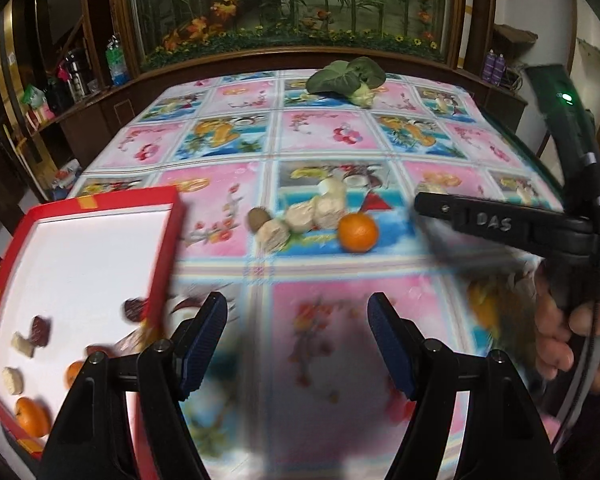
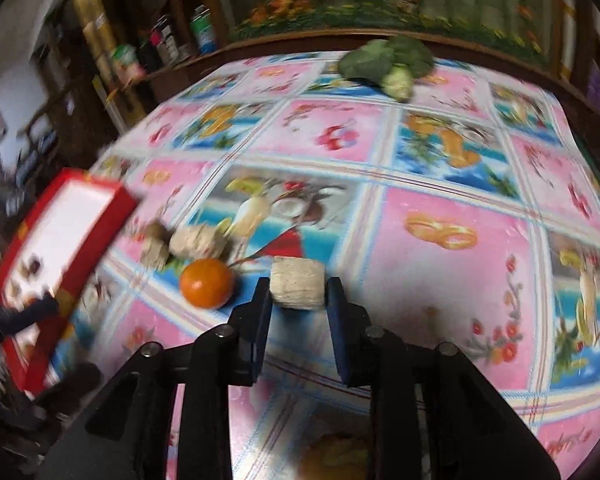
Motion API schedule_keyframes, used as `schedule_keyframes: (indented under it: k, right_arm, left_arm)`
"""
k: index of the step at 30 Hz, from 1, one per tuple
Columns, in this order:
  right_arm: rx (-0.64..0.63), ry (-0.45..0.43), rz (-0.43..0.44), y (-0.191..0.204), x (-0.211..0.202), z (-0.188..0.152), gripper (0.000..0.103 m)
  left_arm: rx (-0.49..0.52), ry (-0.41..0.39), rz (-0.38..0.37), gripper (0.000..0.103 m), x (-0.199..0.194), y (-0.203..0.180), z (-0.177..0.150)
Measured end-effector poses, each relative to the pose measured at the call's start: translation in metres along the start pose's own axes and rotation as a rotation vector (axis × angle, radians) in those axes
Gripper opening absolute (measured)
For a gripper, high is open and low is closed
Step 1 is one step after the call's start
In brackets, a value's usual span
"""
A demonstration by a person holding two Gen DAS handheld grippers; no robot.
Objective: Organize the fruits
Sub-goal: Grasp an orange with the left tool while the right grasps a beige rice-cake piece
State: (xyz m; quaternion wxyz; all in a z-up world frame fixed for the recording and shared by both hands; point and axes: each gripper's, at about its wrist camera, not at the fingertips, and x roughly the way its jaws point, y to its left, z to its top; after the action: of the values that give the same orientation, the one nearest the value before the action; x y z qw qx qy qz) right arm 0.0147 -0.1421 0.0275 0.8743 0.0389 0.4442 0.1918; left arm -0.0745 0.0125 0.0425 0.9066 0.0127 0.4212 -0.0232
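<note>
While the left-wrist view looks across the table [image 1: 340,152], the left gripper [image 1: 296,344] hangs with jaws wide apart and nothing between them, over bare cloth. Red box [image 1: 168,248] sits at left, partly under this gripper's frame; inside lie a few oranges, pale chunks and dark pieces, blurred. Mid-table cluster: kiwi [image 1: 259,218], several pale chunks [image 1: 300,218], orange [image 1: 357,232], all touching or just beside each other. Leafy vegetable [image 1: 350,78] far back. Right tool comes in from the right edge, hand [image 1: 568,332] on its handle; jaw state not readable from here. In the right-wrist view, the right gripper [image 2: 298,292] has one pale chunk [image 2: 297,284] between its narrowed jaws, pads at both flat ends; it looks gripped, though blur hides the exact contact. Orange [image 2: 207,282] lies just left of it; box [image 2: 96,236] far left. Likely step: carry the chunk to the box. To do it well: keep a firm even squeeze, lift clear of the orange, cross above the box rim, release low over a free white patch so it doesn't roll into the pieces there.
</note>
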Motion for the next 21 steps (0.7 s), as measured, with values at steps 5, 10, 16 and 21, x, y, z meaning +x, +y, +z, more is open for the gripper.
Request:
schedule_keyframes:
  k: [5, 10, 16, 21]
  right_arm:
    - [0.210, -0.010, 0.016, -0.035, -0.012, 0.003, 0.029]
    - [0.300, -0.046, 0.021, -0.051, -0.025, 0.006, 0.029]
    - [0.302, -0.056, 0.056, -0.046, -0.031, 0.006, 0.029]
    - [0.297, -0.060, 0.066, -0.043, -0.032, 0.006, 0.030]
  left_arm:
    - [-0.016, 0.025, -0.014, 0.073, 0.022, -0.015, 0.015]
    - [-0.055, 0.059, -0.035, 0.072, 0.042, -0.024, 0.020]
    - [-0.063, 0.060, -0.029, 0.062, 0.055, -0.030, 0.022]
    - [-0.073, 0.034, -0.016, 0.049, 0.059, -0.029, 0.026]
